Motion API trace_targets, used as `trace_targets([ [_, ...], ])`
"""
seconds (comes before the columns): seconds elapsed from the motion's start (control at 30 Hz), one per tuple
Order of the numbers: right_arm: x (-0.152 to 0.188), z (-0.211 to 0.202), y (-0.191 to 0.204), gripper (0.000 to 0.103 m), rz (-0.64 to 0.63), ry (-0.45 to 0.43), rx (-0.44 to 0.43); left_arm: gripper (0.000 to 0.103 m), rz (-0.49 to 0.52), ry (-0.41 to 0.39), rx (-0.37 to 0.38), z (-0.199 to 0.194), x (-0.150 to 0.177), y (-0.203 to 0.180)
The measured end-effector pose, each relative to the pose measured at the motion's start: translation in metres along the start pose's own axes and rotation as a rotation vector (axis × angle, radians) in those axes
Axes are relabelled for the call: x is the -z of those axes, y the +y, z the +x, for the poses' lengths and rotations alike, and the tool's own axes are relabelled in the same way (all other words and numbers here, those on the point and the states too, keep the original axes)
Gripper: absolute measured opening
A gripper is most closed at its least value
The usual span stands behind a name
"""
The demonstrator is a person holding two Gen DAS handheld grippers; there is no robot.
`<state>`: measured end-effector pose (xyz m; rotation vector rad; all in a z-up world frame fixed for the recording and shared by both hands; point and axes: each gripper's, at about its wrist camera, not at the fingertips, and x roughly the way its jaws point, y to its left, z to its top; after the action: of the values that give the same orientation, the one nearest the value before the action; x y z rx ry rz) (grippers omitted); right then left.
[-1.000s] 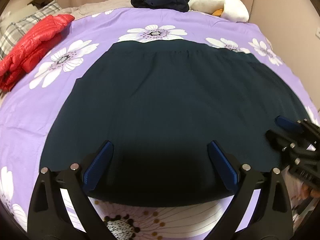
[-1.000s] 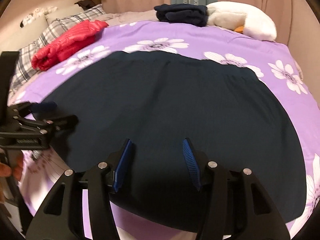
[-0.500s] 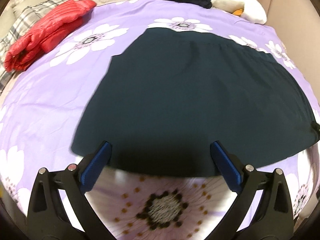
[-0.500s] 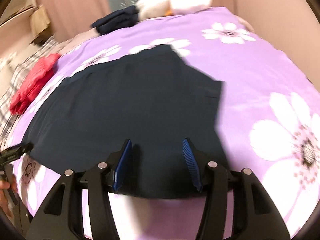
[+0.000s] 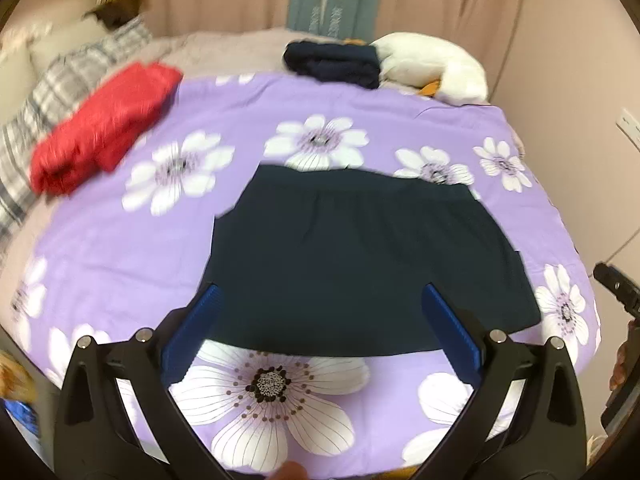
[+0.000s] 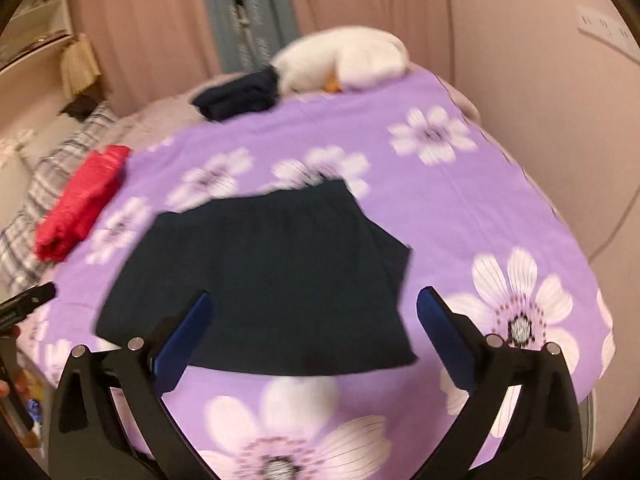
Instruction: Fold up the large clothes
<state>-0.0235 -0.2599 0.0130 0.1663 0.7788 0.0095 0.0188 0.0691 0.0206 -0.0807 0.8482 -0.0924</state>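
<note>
A dark navy garment (image 5: pixel 360 256) lies flat on the purple flowered bedspread (image 5: pixel 120 248), its gathered waistband at the far side. In the right wrist view the same garment (image 6: pixel 272 272) shows, blurred. My left gripper (image 5: pixel 320 308) hangs open high above the garment's near hem, with nothing between its blue pads. My right gripper (image 6: pixel 312 312) also hangs above the near hem; its jaws are opening wide and hold nothing. The right gripper's tip (image 5: pixel 612 284) shows at the right edge of the left wrist view, and the left gripper's tip (image 6: pixel 28 304) at the left edge of the right wrist view.
A red puffy jacket (image 5: pixel 104 124) lies at the bed's far left, beside a plaid pillow (image 5: pixel 60 88). A folded dark garment (image 5: pixel 332 60) and a white plush toy (image 5: pixel 432 68) sit at the head. Curtains and walls close in behind and to the right.
Both grippers have risen well above the bed, so the garment looks smaller and farther. The right gripper's jaws have spread from about half width to full width. The garment lies unmoved.
</note>
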Motion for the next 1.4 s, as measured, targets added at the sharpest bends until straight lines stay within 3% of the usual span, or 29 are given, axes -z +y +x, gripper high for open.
trace_targets([
  [0.23,-0.033,-0.064,0.058,0.102,-0.074,0.006,-0.050,0.101,0.032,-0.052,0.049,-0.064,-0.025,-0.037],
  [0.4,-0.031,-0.084,0.079,0.102,-0.127,0.011,-0.062,0.101,0.044,-0.080,-0.003,-0.092,-0.023,-0.052],
  [0.8,-0.015,-0.071,0.092,0.102,-0.163,0.005,0.022,0.101,0.054,-0.052,-0.101,-0.077,-0.009,-0.052],
  [1.4,-0.016,-0.073,0.092,0.102,-0.159,0.000,0.024,0.101,0.055,-0.046,-0.121,-0.072,-0.009,-0.053],
])
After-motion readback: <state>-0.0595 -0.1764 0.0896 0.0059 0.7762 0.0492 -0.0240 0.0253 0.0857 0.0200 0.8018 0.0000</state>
